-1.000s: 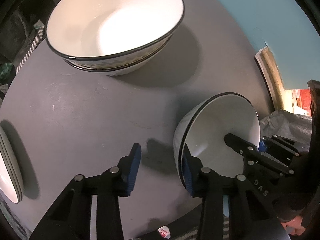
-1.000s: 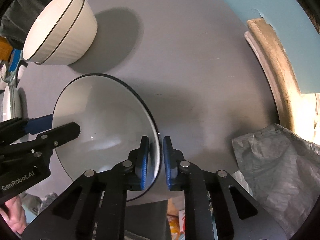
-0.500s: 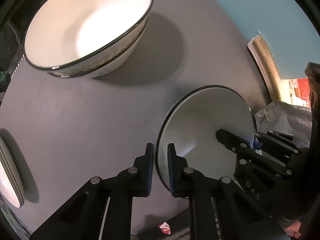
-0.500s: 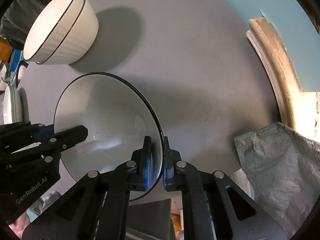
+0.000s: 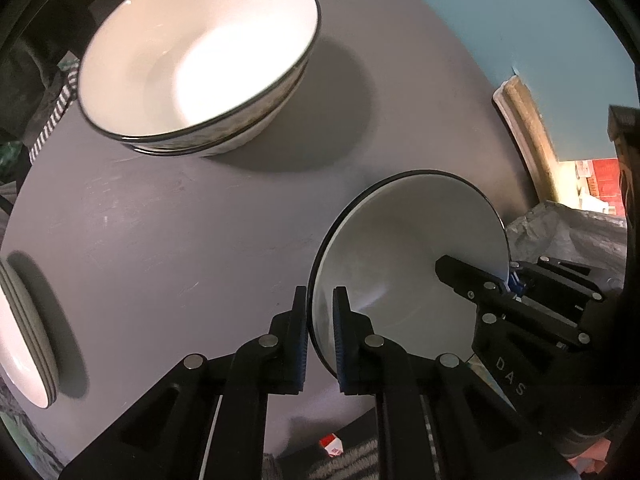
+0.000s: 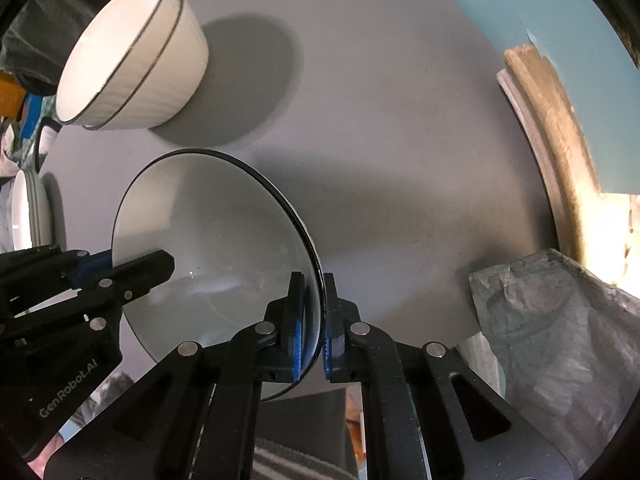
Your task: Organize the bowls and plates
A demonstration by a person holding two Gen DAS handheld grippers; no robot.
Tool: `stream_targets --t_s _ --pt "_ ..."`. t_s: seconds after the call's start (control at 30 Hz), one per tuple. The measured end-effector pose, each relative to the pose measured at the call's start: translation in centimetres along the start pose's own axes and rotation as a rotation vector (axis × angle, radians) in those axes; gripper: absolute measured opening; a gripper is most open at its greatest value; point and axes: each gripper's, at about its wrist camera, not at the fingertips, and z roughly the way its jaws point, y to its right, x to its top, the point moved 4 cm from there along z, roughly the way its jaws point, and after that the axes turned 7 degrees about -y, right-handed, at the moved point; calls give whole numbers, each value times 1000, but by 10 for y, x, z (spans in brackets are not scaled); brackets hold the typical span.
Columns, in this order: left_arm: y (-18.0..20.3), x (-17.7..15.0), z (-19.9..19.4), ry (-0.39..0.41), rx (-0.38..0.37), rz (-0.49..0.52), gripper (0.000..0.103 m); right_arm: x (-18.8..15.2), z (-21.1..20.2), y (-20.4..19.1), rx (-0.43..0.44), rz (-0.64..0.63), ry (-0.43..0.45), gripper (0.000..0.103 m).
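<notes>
Both grippers are gripping one small bowl (image 5: 408, 256) by opposite rim edges, left gripper (image 5: 320, 336) and right gripper (image 6: 310, 320) jaws closed on it, holding it tilted above the worktop (image 5: 180, 220), probably for carrying toward the stacked bowls (image 5: 200, 60).

Your left wrist camera looks forward and down along its fingers (image 5: 298, 336) from the near edge of the round bench (image 5: 192, 216), very close to the rimmed plate (image 5: 408, 256). Your right wrist camera faces the same way from the plate's (image 6: 208, 236) other side, equally close. Both views share this plate, the bench (image 6: 400, 140) and the stacked bowls (image 5: 200, 56) (image 6: 132, 56).
</notes>
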Motion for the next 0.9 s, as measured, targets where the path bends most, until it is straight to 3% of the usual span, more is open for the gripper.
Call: stream_targets --t_s 0.37,0.63,0.9 --pt "-4 6 -37 46 -3 -12 11 24 -42 -21 -16 -33 -10 7" --pt "-14 3 -76 104 -18 -18 11 42 -79 -34 -25 -84 32 7" --pt "-28 12 -104 138 -30 -34 11 41 -87 -56 -44 -133 54 7"
